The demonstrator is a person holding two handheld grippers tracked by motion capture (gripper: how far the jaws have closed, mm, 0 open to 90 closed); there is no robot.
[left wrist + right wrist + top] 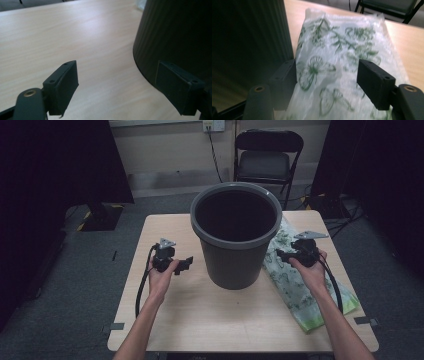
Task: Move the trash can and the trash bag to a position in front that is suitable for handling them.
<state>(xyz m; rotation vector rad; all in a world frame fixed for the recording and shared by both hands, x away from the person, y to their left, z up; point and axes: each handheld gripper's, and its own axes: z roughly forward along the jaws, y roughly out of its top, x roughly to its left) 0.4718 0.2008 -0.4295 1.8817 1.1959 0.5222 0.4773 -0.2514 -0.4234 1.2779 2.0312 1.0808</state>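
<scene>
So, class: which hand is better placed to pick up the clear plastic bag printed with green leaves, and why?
Probably the right. Its tongs are open directly above the clear leaf-printed plastic bag, while the left tongs face bare wooden table across the grey plastic bin.

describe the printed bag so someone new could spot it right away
Start at the grey bin in the middle of the wooden table. On the bin's right, a flat, see-through plastic bag lies along the tabletop, under the right gripper. It is the one thing printed with green leaves and butterflies.
</scene>
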